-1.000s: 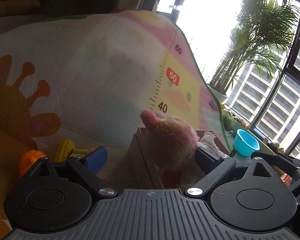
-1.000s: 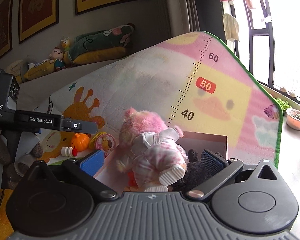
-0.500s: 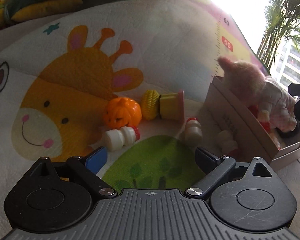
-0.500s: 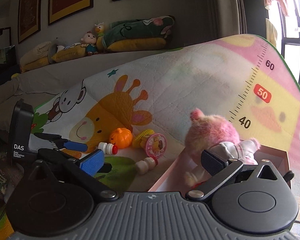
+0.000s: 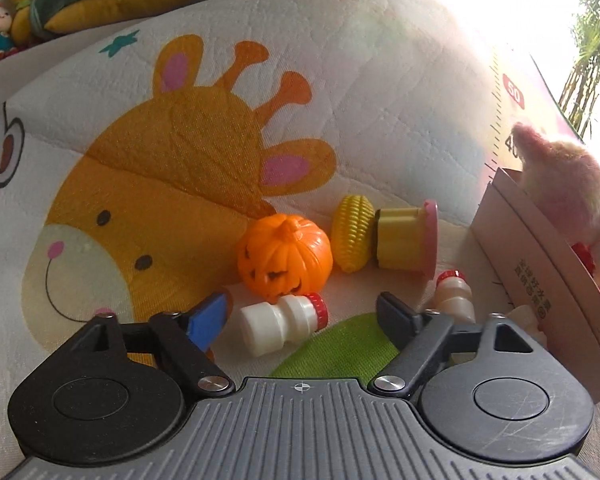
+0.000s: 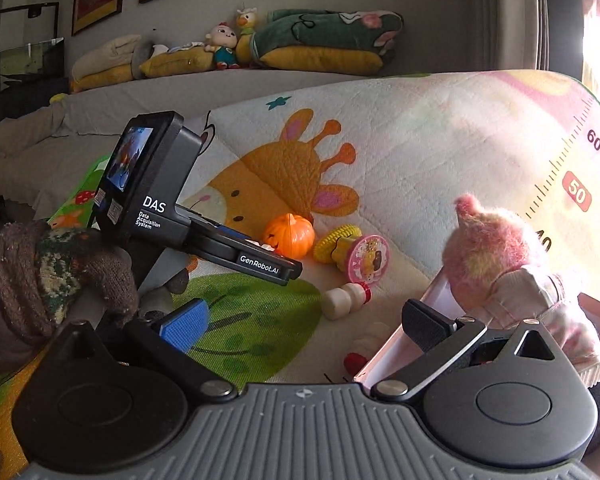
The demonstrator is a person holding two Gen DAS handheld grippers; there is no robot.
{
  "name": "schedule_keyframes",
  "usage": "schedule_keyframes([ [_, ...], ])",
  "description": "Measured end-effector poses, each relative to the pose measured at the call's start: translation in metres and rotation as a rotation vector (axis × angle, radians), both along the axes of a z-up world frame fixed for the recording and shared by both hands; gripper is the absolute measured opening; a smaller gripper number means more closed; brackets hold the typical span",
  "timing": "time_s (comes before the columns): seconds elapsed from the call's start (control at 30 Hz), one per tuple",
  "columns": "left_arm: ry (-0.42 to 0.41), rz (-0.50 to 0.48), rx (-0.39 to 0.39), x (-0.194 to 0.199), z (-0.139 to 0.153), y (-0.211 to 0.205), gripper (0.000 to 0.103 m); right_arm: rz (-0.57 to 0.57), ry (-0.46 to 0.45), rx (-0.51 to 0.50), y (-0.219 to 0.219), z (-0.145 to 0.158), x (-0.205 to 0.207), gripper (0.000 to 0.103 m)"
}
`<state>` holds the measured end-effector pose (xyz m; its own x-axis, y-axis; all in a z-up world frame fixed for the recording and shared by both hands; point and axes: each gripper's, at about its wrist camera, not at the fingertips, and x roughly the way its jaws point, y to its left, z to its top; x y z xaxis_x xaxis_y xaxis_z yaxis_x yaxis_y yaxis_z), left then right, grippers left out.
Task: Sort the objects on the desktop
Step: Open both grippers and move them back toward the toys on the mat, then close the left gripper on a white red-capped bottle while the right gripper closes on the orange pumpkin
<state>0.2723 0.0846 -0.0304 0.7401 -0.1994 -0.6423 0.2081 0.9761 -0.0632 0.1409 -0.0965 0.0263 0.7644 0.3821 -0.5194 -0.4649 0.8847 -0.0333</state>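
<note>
Orange pumpkin (image 5: 284, 254), yellow corn (image 5: 354, 232) and a tipped white bottle (image 5: 282, 324) (red cap) lie clustered on the mat; a pink plush (image 6: 500, 256) sits in the box (image 5: 540, 280).

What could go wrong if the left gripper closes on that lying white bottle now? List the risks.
1. The white bottle lies on its side between the open fingers of the left gripper; being round, it may roll away as they close.
2. The pumpkin sits right behind the bottle, apparently touching it, so a forward push could knock it into the corn.
3. The play mat looks soft, so the fingertips may snag it.
</note>
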Motion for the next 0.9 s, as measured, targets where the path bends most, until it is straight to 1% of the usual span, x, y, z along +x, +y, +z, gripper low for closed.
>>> schedule_keyframes([
  [0.07,0.006,0.004,0.002,0.000,-0.002,0.002,0.075,0.000,0.006,0.006,0.002,0.000,0.001,0.103],
  [0.33,-0.008,0.024,0.022,-0.005,-0.003,0.013,0.053,-0.001,0.029,0.031,0.008,-0.002,0.003,0.103],
  [0.43,-0.014,0.034,0.031,-0.012,-0.002,0.019,0.052,-0.001,0.038,0.040,0.011,-0.003,0.004,0.103],
  [0.5,-0.016,0.038,0.037,-0.019,-0.002,0.026,0.052,0.008,0.022,0.040,0.016,0.000,0.005,0.103],
  [0.67,-0.019,0.059,0.055,-0.043,-0.002,0.049,0.053,0.041,0.002,0.070,0.042,0.006,0.021,0.102],
  [0.77,-0.022,0.085,0.045,-0.055,-0.001,0.063,0.053,0.050,0.006,0.091,0.060,0.007,0.040,0.096],
  [0.9,-0.025,0.105,0.033,-0.065,0.000,0.081,0.053,0.017,0.024,0.128,0.079,0.002,0.074,0.088],
])
